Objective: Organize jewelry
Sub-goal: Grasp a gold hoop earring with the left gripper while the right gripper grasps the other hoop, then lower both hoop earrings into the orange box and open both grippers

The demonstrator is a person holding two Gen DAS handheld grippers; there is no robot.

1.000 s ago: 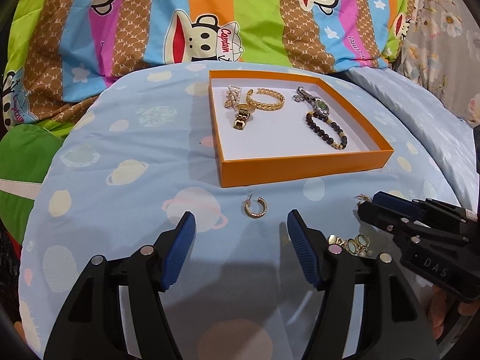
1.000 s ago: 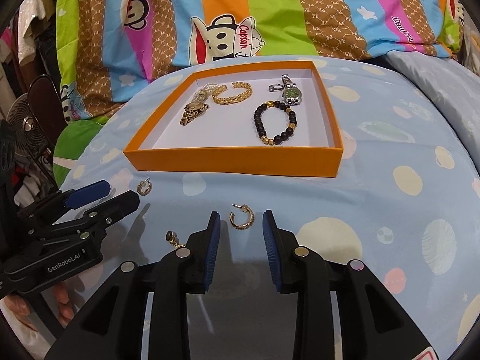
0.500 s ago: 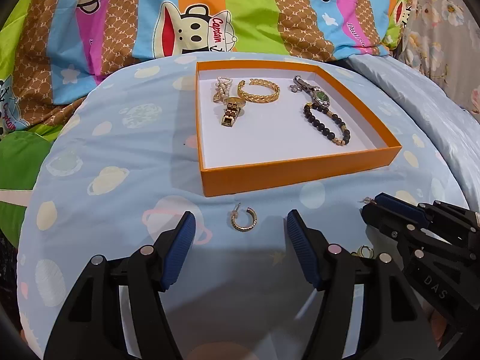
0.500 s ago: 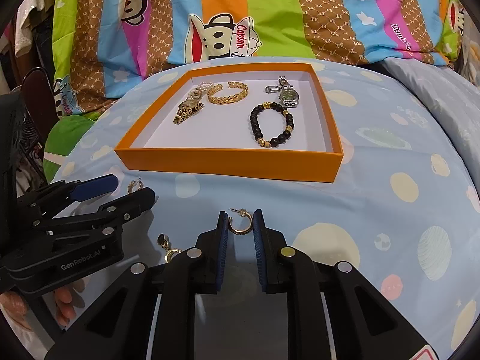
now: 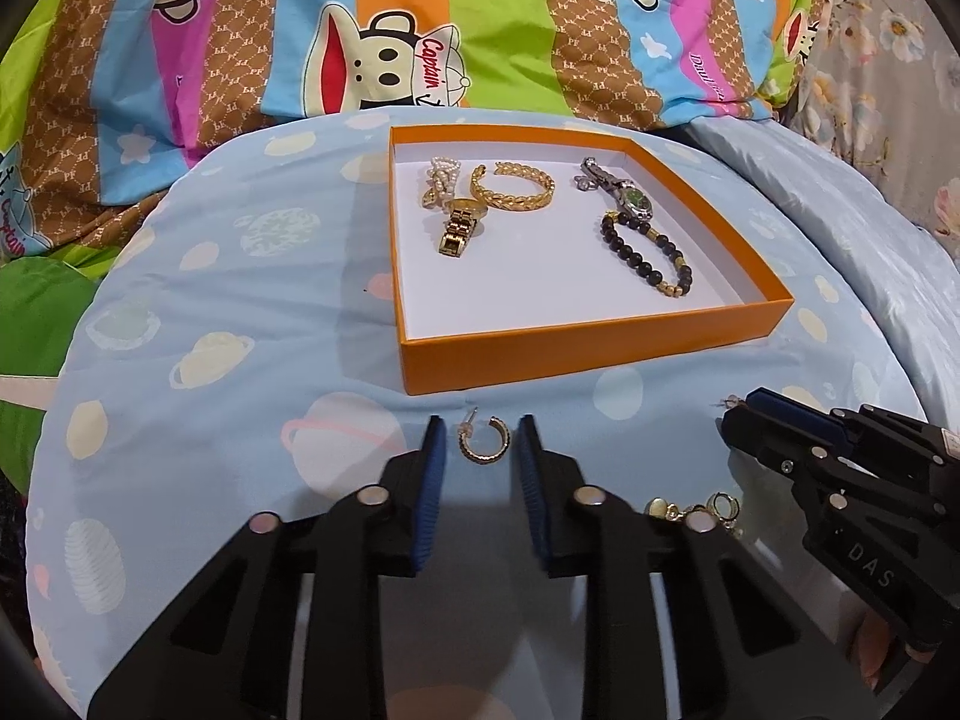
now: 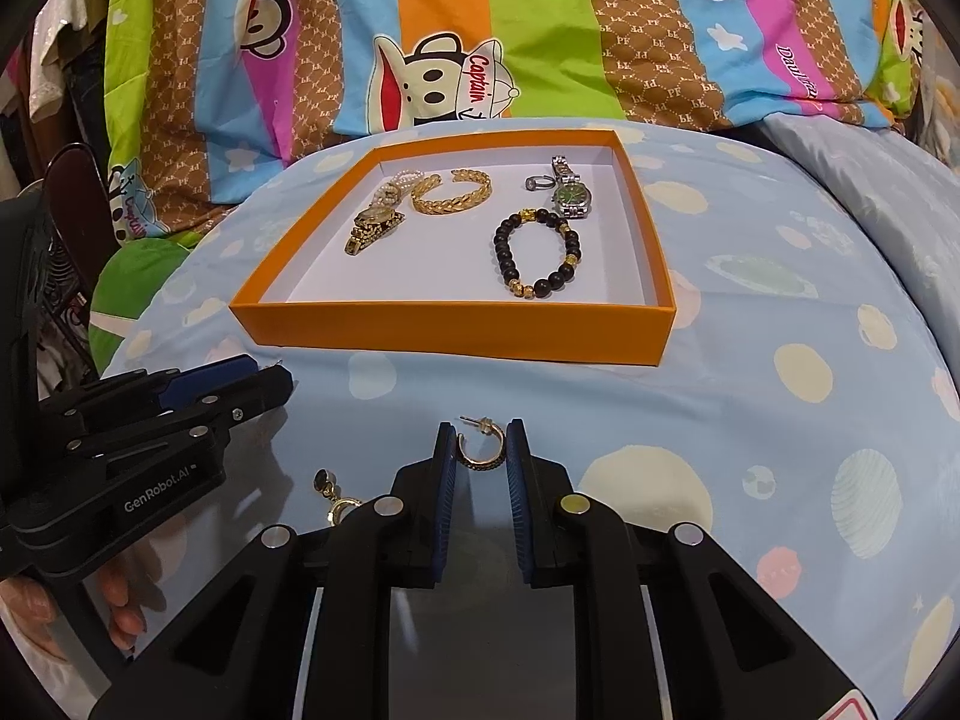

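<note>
Planet-print bed sheet (image 6: 750, 360), orange tray (image 6: 456, 333) lying beyond the fingers.
Each gripper, left (image 5: 480, 450) and right (image 6: 478, 450), is pinching a gold hoop earring (image 5: 485, 447).

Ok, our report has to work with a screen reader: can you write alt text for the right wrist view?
The right gripper pinches a gold hoop earring on a blue planet-print sheet, in front of an orange tray holding watches and bracelets. The left gripper reaches in from the left, near loose earrings.
</note>
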